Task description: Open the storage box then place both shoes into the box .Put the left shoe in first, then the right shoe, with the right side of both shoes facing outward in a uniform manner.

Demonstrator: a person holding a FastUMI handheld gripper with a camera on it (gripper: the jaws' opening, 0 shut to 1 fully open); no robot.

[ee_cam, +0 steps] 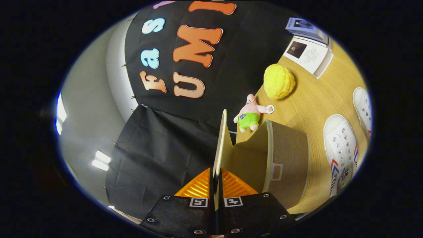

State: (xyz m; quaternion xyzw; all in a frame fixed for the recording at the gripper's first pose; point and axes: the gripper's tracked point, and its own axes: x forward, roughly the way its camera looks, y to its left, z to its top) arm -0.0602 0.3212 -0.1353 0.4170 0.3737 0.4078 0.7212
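My gripper is shut on the thin lid of the storage box, one finger on each face of the lid. The lid stands swung up and away from the box, seen edge-on, so the beige inside of the box shows just beyond the fingers. The box is brown fabric with a pale rim and a small label frame on its side; it sits on the wooden table. Two white canvas shoes lie on the table past the box: one close to it, with red and blue stripes, the other farther off.
A pink star plush in green shorts lies beside the box's far corner. A yellow knobbly ball rests beyond it. An open booklet and a blue one lie at the table's far end. The black cloth wall runs along the table's edge.
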